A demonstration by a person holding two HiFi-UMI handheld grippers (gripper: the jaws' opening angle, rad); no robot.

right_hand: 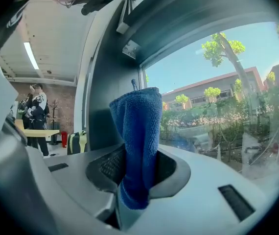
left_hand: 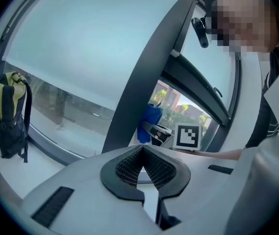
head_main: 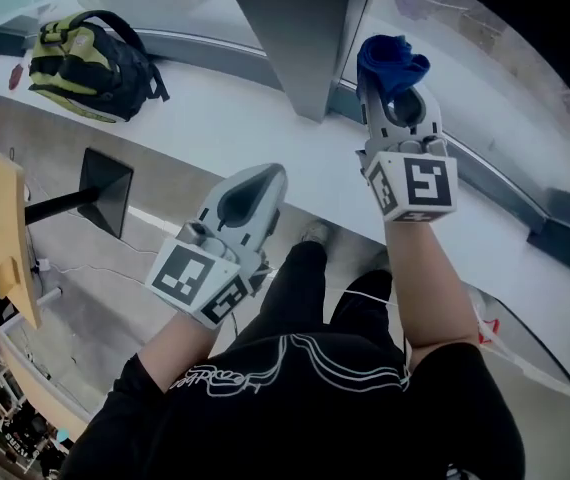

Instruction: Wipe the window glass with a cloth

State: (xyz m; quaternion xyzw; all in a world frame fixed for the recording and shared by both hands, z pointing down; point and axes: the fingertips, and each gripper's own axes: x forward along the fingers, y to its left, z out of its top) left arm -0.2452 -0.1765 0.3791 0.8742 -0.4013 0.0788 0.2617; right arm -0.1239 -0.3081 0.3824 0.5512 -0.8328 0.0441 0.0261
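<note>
Glass takes up most of the scene: the window glass (right_hand: 218, 106) runs wide and tall to the right of a grey mullion (head_main: 300, 28), with trees and buildings showing through it. A white sill (head_main: 215, 108) runs along its foot. A black-and-yellow backpack (head_main: 90, 63) sits on the sill, well off to the left and out of the working area. The right claw (head_main: 395, 93) is raised just beside the mullion. Its jaws are pinched on the blue cloth (right_hand: 137, 141), whose free end stands up in a folded bunch above the tips and close to the pane. I cannot tell whether it touches the glass. The left claw (left_hand: 142, 153) hangs lower, near the sill's front edge, with its pads pressed together and nothing between them. The wipe looks about to begin rather than well along. To do it well, the bunched end should be tipped forward so that the soft fold meets the pane, not the hard jaw tips. The pinch should stay firm so the cloth does not drag out. Strokes probably want to overlap, starting high beside the mullion and working outward and down. The idle left claw is best kept low and clear of the wiping path.
</note>
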